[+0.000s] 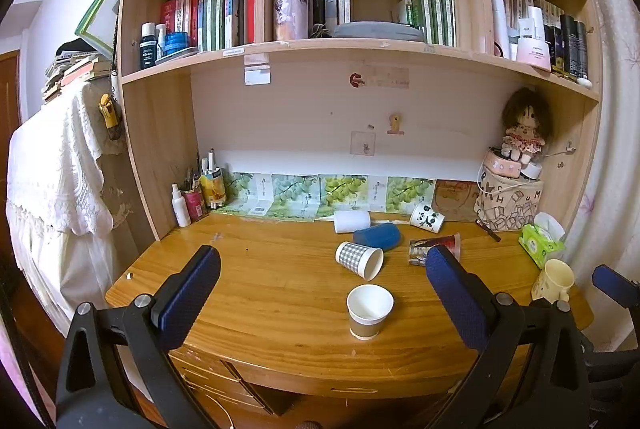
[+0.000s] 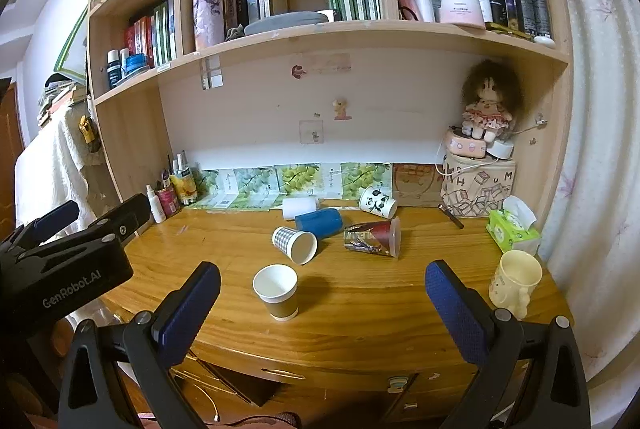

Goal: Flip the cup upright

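Several cups lie on their sides on the wooden desk: a checked paper cup, a blue cup, a white cup, a panda cup and a red patterned cup. A brown-sleeved paper cup stands upright near the front edge. A cream mug stands upright at the right. My left gripper and my right gripper are both open, empty, held back from the desk's front edge.
A green tissue pack and a printed bag with a doll on top sit at the back right. Bottles and pens stand at the back left. Bookshelves hang above. Drawers run under the desk front.
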Available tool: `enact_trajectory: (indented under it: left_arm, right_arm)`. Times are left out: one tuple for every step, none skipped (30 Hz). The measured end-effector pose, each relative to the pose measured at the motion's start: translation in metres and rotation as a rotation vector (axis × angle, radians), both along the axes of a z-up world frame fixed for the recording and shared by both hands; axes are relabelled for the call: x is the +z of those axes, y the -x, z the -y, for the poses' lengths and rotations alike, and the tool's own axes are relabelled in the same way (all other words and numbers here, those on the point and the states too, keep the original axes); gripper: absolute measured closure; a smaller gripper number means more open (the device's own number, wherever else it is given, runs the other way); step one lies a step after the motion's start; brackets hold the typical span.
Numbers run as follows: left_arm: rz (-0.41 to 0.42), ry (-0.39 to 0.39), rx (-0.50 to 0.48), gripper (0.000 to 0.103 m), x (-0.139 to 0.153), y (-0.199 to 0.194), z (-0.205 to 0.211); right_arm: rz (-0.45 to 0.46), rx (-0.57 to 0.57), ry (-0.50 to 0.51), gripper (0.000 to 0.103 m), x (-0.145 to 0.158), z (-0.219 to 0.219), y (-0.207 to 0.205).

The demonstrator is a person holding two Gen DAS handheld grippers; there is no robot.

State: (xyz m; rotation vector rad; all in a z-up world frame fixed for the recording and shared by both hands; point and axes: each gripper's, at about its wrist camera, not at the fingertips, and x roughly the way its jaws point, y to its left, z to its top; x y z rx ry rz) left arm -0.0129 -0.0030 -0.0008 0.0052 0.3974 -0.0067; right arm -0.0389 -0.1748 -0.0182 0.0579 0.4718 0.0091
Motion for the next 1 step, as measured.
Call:
enact_trajectory:
  left_arm:
    - [-0.001,0.001,0.0,0.0,-0.0007,-0.0004,-0.0004]
  right_arm:
    - [-0.001,0.0,0.0,0.001,-0.0002,-0.0001,-0.0008]
